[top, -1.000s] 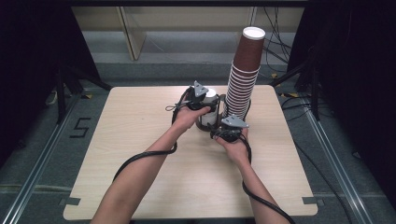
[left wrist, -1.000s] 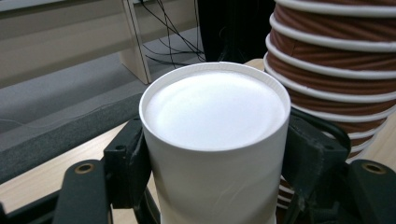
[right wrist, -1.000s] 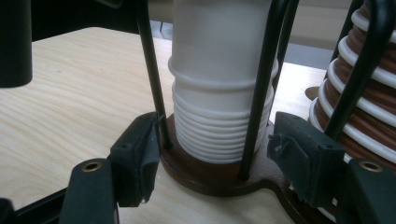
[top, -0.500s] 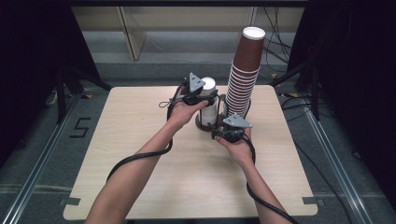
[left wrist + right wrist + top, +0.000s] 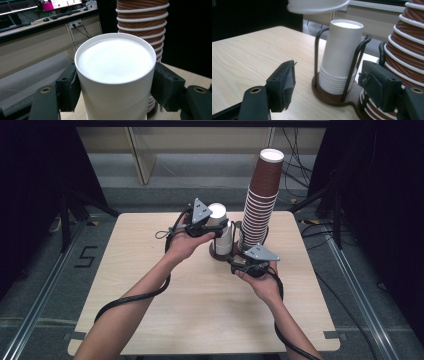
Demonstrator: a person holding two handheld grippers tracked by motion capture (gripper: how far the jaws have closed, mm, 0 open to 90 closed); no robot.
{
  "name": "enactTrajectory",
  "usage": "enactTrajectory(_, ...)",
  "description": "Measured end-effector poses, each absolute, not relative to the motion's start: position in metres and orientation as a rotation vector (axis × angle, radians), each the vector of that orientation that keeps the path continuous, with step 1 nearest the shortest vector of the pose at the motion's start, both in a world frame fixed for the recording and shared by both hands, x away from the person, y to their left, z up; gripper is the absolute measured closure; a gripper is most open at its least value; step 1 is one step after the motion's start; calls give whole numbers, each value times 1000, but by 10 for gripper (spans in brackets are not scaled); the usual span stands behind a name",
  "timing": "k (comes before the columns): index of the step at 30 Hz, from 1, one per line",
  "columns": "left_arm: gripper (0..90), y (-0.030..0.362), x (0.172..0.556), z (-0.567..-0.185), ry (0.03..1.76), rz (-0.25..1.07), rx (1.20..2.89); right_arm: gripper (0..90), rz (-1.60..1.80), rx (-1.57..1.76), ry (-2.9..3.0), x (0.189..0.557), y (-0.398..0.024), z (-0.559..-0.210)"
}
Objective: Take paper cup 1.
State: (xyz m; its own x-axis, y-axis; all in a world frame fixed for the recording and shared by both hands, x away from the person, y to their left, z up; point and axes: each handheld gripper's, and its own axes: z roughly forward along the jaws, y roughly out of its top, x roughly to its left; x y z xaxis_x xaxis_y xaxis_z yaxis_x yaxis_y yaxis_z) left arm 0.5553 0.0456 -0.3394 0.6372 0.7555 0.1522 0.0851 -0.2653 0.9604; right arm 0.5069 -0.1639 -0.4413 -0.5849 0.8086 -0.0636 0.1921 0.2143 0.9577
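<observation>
On table: two cup stacks [image 5: 261, 205] | left tool [image 5: 212, 222] grips one white cup [image 5: 115, 75] | right tool [image 5: 327, 87] opening, empty

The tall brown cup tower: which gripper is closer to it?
Right. The right gripper hovers just in front of the brown cup tower, near its base, jaws open. The left gripper is farther to the side, gripping a white cup.

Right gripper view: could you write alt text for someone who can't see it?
Two open black jaws of the right gripper frame a stack of white paper cups standing upside down in a dark wire holder on a wooden table. A brown cup stack rises at right.
</observation>
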Motion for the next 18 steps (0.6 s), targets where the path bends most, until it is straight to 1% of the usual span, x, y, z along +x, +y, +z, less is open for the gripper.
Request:
enactTrajectory(4, 310, 57, 540, -343, 681, 739, 1775, 278, 1396, 899, 1925, 498, -166, -437)
enactTrajectory(10, 310, 75, 509, -352, 673, 705, 1845, 244, 1465, 879, 1963, 469, -169, -427)
enactTrajectory(15, 309, 82, 488, -361, 662, 663, 1887, 218, 1524, 871, 2006, 446, -166, -421)
enactTrajectory(18, 309, 82, 481, -363, 659, 641, 1890, 208, 1549, 828, 2017, 440, -164, -420)
